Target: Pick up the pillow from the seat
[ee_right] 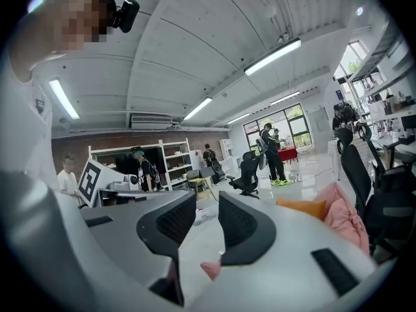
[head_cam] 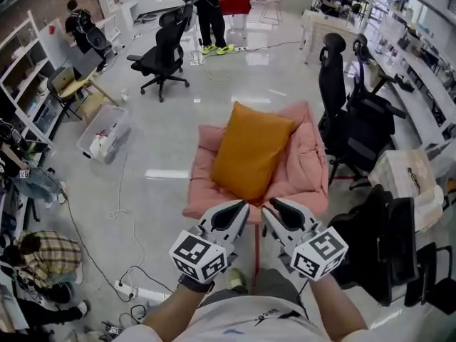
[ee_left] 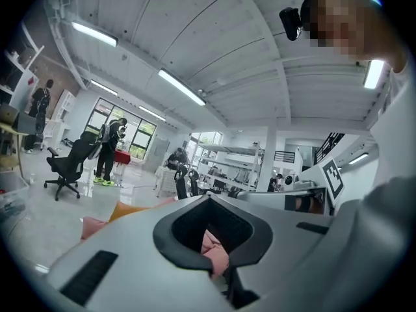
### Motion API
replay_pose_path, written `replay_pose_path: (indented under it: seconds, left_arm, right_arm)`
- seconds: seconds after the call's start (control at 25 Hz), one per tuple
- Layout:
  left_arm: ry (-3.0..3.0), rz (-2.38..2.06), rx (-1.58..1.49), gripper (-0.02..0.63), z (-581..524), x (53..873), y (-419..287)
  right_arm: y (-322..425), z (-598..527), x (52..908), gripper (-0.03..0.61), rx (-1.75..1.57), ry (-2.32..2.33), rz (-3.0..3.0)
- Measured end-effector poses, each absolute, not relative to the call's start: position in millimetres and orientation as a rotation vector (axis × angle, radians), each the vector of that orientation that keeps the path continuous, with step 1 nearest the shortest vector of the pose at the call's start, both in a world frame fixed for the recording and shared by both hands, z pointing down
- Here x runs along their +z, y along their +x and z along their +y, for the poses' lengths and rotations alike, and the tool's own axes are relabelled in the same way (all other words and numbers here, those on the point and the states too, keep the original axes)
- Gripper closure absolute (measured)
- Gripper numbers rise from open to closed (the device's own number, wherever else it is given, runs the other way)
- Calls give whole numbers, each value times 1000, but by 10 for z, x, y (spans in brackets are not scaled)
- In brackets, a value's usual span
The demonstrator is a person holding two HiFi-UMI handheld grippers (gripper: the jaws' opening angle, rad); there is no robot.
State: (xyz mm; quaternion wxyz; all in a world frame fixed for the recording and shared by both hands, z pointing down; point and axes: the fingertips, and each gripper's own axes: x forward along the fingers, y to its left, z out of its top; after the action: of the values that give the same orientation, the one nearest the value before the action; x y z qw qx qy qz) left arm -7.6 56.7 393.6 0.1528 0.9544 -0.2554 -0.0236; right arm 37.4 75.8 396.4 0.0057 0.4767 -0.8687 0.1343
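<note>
Head view: one orange pillow (head_cam: pixel 251 150) leans on the one pink seat (head_cam: pixel 306 159). The left gripper (head_cam: pixel 241 206) and right gripper (head_cam: pixel 273 205) hover at the seat's front edge. Bare floor (head_cam: pixel 157 148) lies left of the seat, and two black chairs (head_cam: pixel 349 112) crowd its right.

Left gripper view: the jaws are clenched and empty, with seat cloth showing through their hollow.

Right gripper view: the jaws are slightly parted with nothing between them, and the pillow is ahead to the right.
</note>
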Motion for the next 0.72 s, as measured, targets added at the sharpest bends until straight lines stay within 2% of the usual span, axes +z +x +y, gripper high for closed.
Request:
replay_pose_path:
  seconds: [0.4, 0.72]
  left_arm:
    - [2718, -714, -55, 603, -281, 4164, 205]
    - [2699, -715, 3, 603, -1229, 4419, 759]
  right_arm:
    - [546, -125, 4227, 480, 471, 1495, -2690]
    - [1272, -1194, 4524, 425, 554, 1557, -2621]
